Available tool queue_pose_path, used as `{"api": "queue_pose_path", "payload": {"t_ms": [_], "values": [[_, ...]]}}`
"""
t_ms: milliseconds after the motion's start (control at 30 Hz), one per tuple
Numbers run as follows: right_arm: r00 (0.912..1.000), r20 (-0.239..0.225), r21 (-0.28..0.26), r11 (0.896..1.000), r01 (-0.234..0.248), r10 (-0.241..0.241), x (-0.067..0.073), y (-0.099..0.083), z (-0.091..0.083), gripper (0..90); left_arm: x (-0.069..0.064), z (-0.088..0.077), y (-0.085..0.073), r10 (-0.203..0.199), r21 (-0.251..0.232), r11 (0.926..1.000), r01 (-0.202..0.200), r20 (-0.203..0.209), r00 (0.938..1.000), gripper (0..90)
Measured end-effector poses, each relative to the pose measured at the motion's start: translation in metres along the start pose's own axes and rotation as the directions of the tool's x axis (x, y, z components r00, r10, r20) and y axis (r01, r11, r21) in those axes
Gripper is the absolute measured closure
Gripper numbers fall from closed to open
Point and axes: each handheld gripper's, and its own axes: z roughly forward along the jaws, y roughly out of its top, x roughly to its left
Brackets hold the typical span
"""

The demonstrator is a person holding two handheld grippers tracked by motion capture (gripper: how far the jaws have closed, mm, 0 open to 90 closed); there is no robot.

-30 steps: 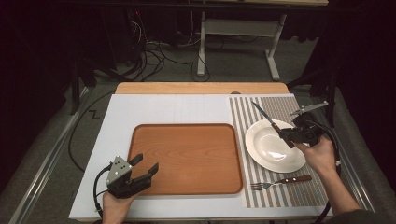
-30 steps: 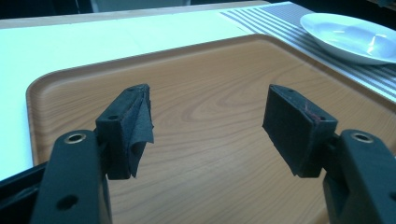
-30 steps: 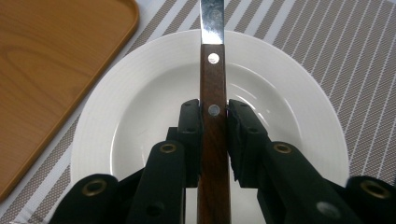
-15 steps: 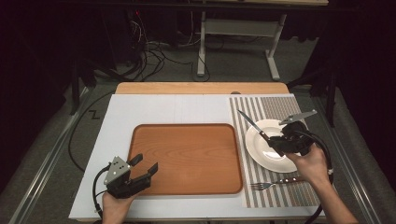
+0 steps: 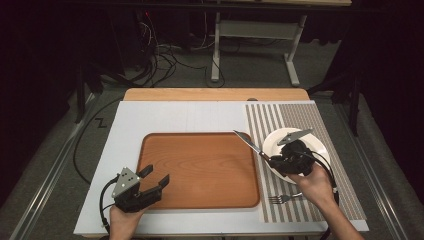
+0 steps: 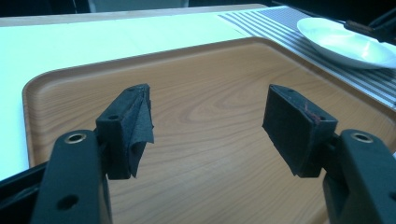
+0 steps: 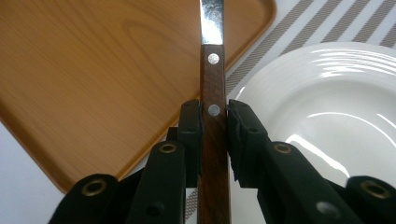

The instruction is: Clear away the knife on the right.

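Right gripper is clamped on the wooden handle of a knife, jaws pressed against both sides of the handle in the right gripper view, and carries it clear of the surface, blade pointing out over the right edge of the wooden tray. By judgement the knife is lifted and partway across to the tray but not set down; placing it remains, and the tray holds nothing yet. Left gripper hangs at the near left corner of the tray with jaws apart and nothing between them, as the left gripper view confirms. A white plate sits on the striped placemat to the right, partly under the right gripper, and a fork lies on the mat just in front of it, untouched. White worktop around the tray is bare. Nothing obstructs the path onto the tray; the raised rim is the only edge the blade must clear.
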Motion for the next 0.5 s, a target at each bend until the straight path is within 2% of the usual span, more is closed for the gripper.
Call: {"api": "queue_pose_path", "payload": {"t_ms": [200,500], "values": [[0.9996,-0.027,-0.006,1.000,0.003,-0.003,0.009,-0.005,0.007,77.2,0.002,0.000,0.000,-0.022,-0.005,0.9997,0.022,0.009,0.9997,33.3],[0.9981,-0.059,-0.006,1.000,0.017,-0.017,0.024,-0.004,0.022,77.2,0.001,0.000,0.000,-0.017,-0.003,0.9999,0.017,0.011,0.9998,33.3]]}}
